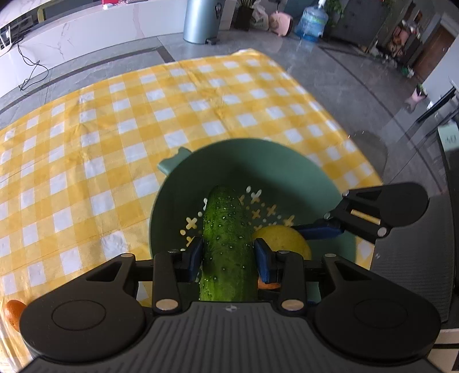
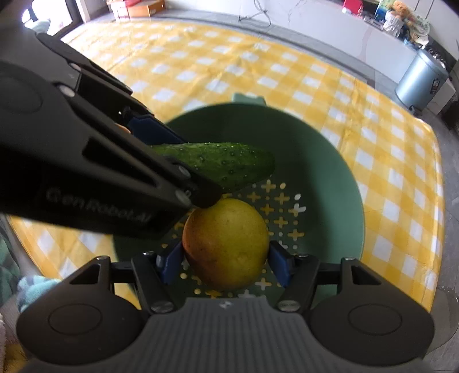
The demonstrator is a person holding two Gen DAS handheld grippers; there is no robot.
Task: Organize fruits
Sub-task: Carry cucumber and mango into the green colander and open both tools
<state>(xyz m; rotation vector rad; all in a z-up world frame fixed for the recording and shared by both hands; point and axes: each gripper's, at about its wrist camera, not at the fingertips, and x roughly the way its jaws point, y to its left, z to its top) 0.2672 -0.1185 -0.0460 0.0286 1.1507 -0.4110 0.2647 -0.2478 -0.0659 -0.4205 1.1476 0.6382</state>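
Your left gripper [image 1: 229, 255] pinches a cucumber [image 1: 226, 244], its tip over the green colander [image 1: 287, 160] on the yellow checked cloth [image 1: 86, 143]. Just right of it, your right gripper [image 2: 225, 258] clamps a yellow-orange mango [image 2: 226, 244] above the colander's perforated floor.

A lived-in home room with a grey tiled floor [image 1: 330, 74]. A yellow checked cloth [image 1: 114, 120] lies spread out; nearby stand a pedal bin [image 1: 200, 20], a water jug [image 1: 312, 21] and potted plants [image 1: 245, 13].
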